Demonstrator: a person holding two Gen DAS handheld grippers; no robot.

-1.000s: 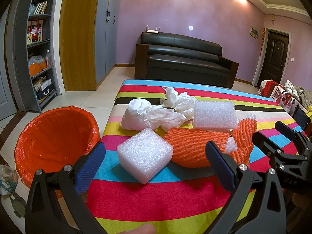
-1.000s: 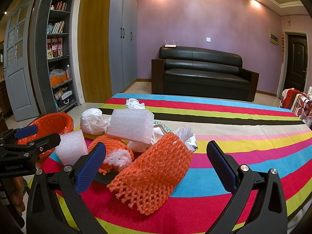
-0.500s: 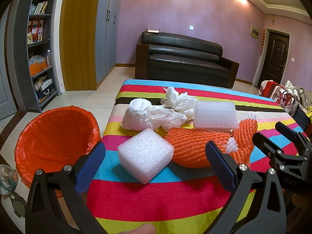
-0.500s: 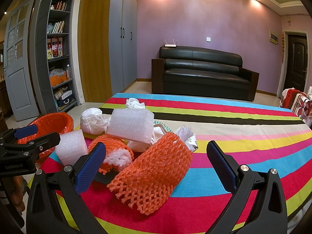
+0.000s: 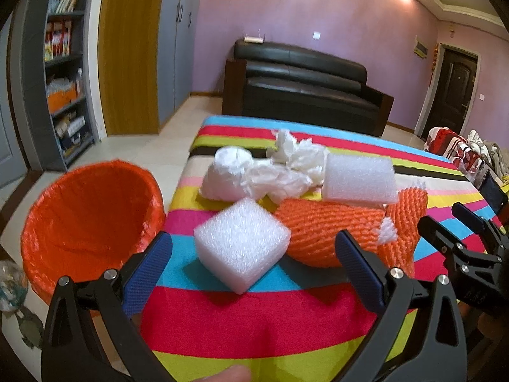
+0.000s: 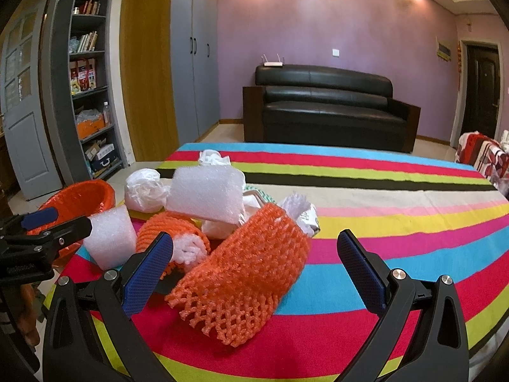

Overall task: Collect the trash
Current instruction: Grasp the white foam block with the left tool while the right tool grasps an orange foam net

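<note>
A pile of trash lies on the striped table (image 5: 254,328). A square white foam block (image 5: 241,248) sits nearest, just beyond my open, empty left gripper (image 5: 254,267). Behind it lie an orange foam net (image 5: 327,232), a second white foam block (image 5: 359,181) and crumpled white paper (image 5: 254,175). My right gripper (image 6: 254,267) is open and empty, with an orange foam net (image 6: 245,283) lying between its jaws. The orange-lined trash bin (image 5: 86,222) stands on the floor left of the table.
A black sofa (image 5: 305,86) stands beyond the table's far end. A grey bookshelf (image 6: 86,95) and wardrobe line the left wall. The right gripper (image 5: 467,254) shows at the right edge of the left wrist view. A patterned blanket (image 6: 486,156) lies at the right.
Both grippers have moved slightly forward toward the pile and stay open. The trash has not moved.
</note>
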